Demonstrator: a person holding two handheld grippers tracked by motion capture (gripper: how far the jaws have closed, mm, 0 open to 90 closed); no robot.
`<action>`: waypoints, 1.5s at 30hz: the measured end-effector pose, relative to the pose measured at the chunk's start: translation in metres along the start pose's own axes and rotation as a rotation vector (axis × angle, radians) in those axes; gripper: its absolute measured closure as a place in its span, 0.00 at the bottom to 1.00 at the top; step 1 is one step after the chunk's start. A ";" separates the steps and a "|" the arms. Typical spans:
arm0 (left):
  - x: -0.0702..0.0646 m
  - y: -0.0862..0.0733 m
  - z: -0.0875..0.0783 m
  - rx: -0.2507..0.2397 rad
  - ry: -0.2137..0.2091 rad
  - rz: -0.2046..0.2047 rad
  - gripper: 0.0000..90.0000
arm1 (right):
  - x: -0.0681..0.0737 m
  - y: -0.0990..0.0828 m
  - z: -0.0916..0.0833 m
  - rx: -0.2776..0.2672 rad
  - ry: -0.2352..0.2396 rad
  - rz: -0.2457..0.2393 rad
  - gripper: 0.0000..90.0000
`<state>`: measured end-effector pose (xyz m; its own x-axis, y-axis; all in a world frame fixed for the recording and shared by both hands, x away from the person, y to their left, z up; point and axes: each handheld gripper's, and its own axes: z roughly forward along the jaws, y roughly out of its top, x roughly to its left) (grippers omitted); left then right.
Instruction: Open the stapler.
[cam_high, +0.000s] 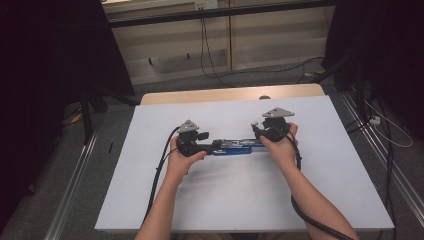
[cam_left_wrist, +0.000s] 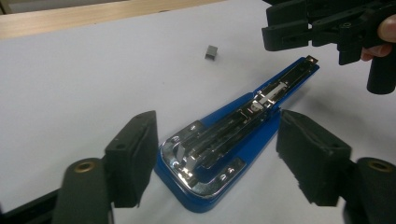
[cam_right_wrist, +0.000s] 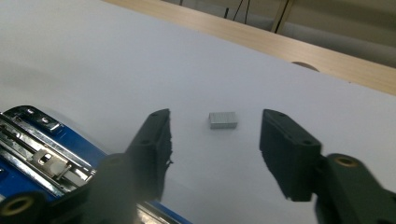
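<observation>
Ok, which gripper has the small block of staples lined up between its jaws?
The right gripper: the staple block lies on the white sheet beyond its open jaws, untouched. The left gripper instead straddles the hinge end of the opened blue stapler.

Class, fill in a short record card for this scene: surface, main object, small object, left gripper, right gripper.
surface: white sheet on a wooden table
main object: blue stapler, opened flat, metal channel facing up
small object: block of staples, lying apart from the stapler
left gripper: open, jaws either side of the stapler's hinge end
right gripper: open, pointing at the staples
</observation>
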<state>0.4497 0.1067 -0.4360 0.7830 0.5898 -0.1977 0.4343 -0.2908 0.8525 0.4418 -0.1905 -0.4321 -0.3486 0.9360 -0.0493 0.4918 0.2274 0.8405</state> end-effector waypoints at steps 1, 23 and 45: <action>0.000 0.000 0.000 0.000 0.004 -0.002 0.26 | -0.001 0.001 0.001 0.000 0.008 0.006 0.43; 0.006 0.001 -0.013 0.023 0.066 0.014 0.08 | -0.013 0.009 0.017 0.016 0.070 0.034 0.18; 0.009 -0.003 -0.017 0.022 0.073 0.005 0.08 | -0.017 0.021 0.039 0.090 0.071 0.018 0.26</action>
<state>0.4482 0.1258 -0.4319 0.7507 0.6416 -0.1571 0.4410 -0.3097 0.8424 0.4890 -0.1912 -0.4350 -0.3934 0.9193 0.0064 0.5672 0.2372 0.7887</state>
